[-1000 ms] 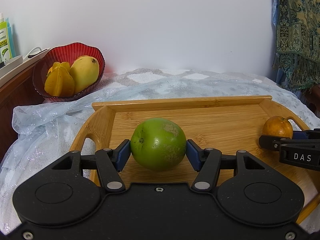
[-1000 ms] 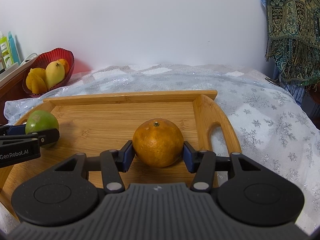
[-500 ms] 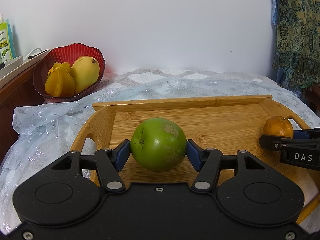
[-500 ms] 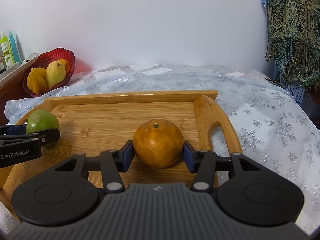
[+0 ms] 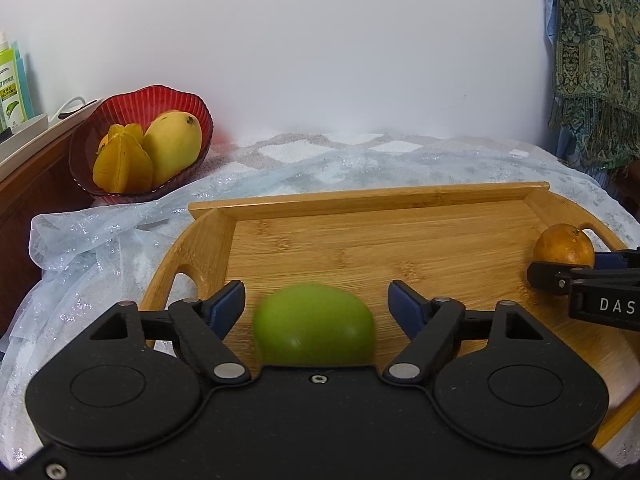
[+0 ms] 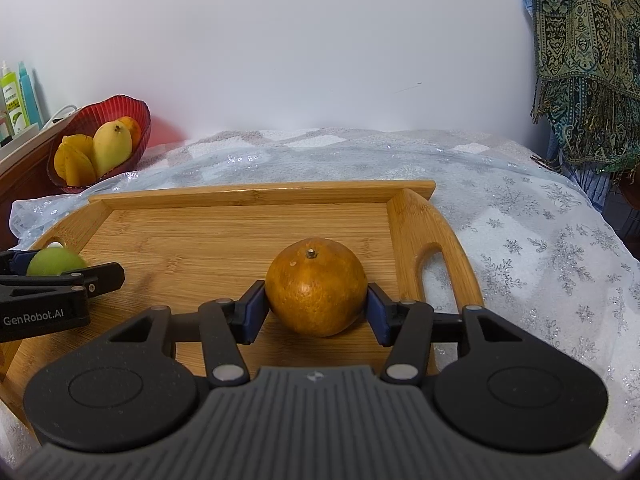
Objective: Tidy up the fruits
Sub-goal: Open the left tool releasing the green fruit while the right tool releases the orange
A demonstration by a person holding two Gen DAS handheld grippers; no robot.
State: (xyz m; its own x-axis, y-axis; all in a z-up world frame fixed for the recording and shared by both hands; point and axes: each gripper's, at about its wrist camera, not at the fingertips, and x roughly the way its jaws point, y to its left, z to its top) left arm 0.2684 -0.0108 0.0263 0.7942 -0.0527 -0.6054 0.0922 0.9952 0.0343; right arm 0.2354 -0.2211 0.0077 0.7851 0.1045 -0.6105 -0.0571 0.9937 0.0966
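— What are your tongs doing?

— My left tongs (image 5: 316,304) are spread apart; the green fruit (image 5: 315,326) sits blurred between them, untouched, low over the wooden tray (image 5: 360,200). My right tongs (image 6: 316,308) are clamped on the orange (image 6: 316,286).

— Which step?

— Setting fruit on the tray, I judge. Next: part the right pair, then draw both back without nudging either fruit.

"DAS" is printed on the right gripper (image 5: 576,270); "GenRobot.AI" on the left gripper (image 6: 60,268); the green bottle (image 5: 10,88) label is unreadable

Cloth-covered table (image 6: 540,248) under wooden tray (image 6: 256,194)
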